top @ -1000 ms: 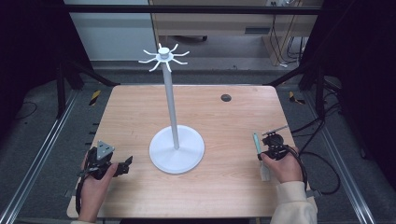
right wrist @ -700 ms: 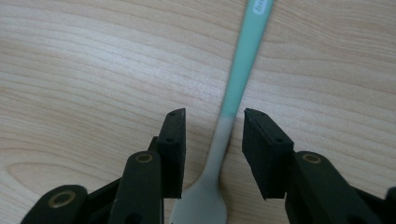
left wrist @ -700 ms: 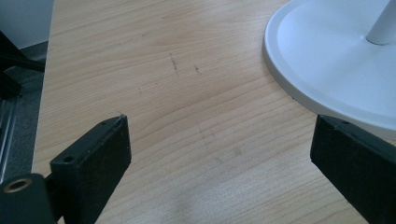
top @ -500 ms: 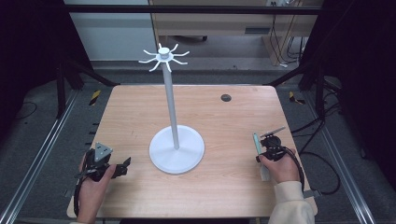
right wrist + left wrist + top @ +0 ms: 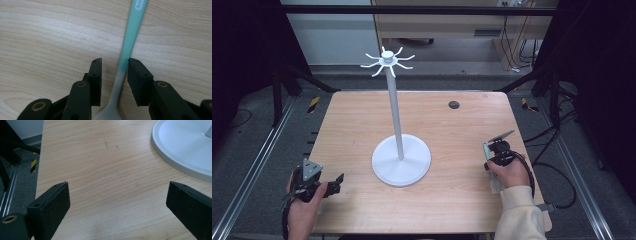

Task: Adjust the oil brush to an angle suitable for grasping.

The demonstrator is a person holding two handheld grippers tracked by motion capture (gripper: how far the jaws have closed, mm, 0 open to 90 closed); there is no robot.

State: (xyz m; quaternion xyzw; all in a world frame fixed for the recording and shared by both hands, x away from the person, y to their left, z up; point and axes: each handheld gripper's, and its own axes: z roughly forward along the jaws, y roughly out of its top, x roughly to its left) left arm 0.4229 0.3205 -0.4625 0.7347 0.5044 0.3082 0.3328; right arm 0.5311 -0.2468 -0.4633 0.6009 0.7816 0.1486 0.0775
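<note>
A mint-green utensil (image 5: 131,35) with a pale, widening end lies flat on the wooden table (image 5: 462,200) near its right edge. My right gripper (image 5: 115,61) straddles its handle. The jaws have just been closing; the right one sits at the handle's edge and a gap remains on the left. In the high view that gripper (image 5: 496,148) is held in a hand beside the utensil (image 5: 486,150). My left gripper (image 5: 337,184) is near the front left corner, and its jaws (image 5: 117,185) stand wide open over bare wood. A white hook stand (image 5: 395,105) rises from a round base (image 5: 185,147).
A small dark round grommet (image 5: 454,104) sits in the tabletop at the back right. Metal rails and grey floor (image 5: 257,165) flank the table, with cables trailing on the right. The table's left edge (image 5: 40,170) runs close to my left gripper.
My left gripper has slid a little toward the near left corner. The right hand has stayed over the utensil.
</note>
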